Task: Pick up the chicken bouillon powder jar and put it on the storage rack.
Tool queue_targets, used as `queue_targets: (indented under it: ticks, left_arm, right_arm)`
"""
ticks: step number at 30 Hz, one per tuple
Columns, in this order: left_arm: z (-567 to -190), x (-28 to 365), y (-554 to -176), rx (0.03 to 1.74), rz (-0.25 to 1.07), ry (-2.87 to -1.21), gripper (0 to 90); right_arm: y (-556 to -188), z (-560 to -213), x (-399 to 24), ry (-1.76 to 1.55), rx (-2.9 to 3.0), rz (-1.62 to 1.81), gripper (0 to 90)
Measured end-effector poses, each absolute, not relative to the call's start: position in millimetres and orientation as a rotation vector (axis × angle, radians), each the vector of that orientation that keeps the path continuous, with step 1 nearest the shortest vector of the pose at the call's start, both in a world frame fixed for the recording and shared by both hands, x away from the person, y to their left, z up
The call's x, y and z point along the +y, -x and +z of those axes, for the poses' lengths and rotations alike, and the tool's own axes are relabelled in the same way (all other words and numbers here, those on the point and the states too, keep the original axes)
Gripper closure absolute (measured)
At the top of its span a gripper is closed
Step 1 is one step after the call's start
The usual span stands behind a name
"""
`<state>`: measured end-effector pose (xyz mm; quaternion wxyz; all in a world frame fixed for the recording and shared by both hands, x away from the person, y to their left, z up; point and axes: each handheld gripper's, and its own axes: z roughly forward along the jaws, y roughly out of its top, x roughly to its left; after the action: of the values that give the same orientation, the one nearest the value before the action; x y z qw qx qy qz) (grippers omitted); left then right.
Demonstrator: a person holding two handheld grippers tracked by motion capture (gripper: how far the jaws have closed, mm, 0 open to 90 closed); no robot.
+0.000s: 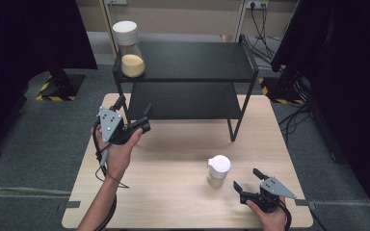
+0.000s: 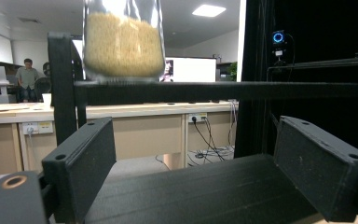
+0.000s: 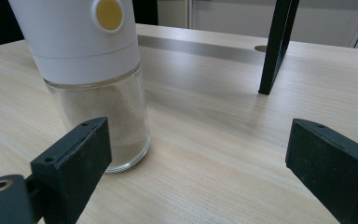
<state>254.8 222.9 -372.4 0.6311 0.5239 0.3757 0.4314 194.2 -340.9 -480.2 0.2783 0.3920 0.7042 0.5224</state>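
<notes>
Two jars, one nearer: small jar upright at lower centre, just left of right gripper, jaws apart; left gripper apart, facing shelf.

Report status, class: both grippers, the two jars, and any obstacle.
Left gripper open, at the shelf's front. Right gripper open beside the small jar, not touching. Big jar on the top shelf. Nothing between right gripper and small jar.
</notes>
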Motion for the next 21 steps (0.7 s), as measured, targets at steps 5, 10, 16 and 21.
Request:
queue_targets:
  ticks: [5, 10, 16, 21]
  left_arm:
    - [-388.9, 223.7, -250.4, 0.868, 0.963, -1.212, 11.8]
    - [-409.1, 225.5, -246.2, 0.872, 0.938, -1.220, 11.7]
    - [-431.2, 226.9, -240.6, 0.890, 0.909, -1.230, 11.5]
    - [-447.5, 228.9, -236.6, 0.908, 0.889, -1.245, 11.3]
  right_arm:
    - [-194.2, -480.3, -340.8, -1.051, 1.889, 1.401, 7.1]
    - [-194.1, -480.4, -341.0, -1.052, 1.888, 1.403, 7.1]
    - [-194.0, -480.4, -340.8, -1.049, 1.889, 1.402, 7.1]
    - [-193.7, -480.5, -340.4, -1.048, 1.888, 1.400, 7.0]
